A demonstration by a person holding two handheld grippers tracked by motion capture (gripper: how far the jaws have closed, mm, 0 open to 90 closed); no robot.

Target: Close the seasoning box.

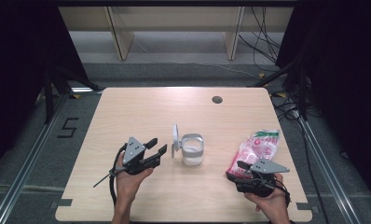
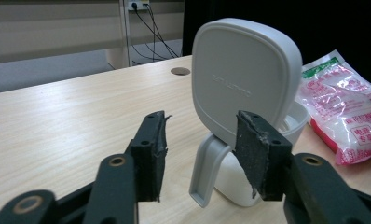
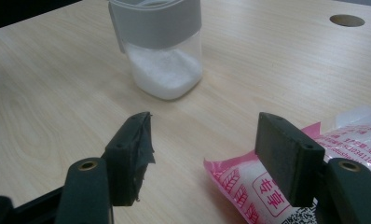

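Note:
A clear jar (image 1: 193, 151) with a grey collar and white powder inside stands mid-table, its grey lid (image 1: 175, 135) flipped upright on the left side. My left gripper (image 1: 158, 145) hovers just left of it, open. In the left gripper view the lid (image 2: 242, 79) and its hinge arm rise beyond the spread jaws of that gripper (image 2: 200, 140), untouched. A pink and white bag (image 1: 258, 147) lies at the right. My right gripper (image 1: 235, 170) sits at its near end, open. In the right gripper view the bag's corner (image 3: 267, 186) lies under the right jaw of the gripper (image 3: 204, 144), with the jar (image 3: 162, 51) farther off.
The wooden table (image 1: 141, 107) has a round cable hole (image 1: 216, 99) near its far edge. Dark curtains flank both sides, with metal floor rails and loose cables beyond the table's far right corner.

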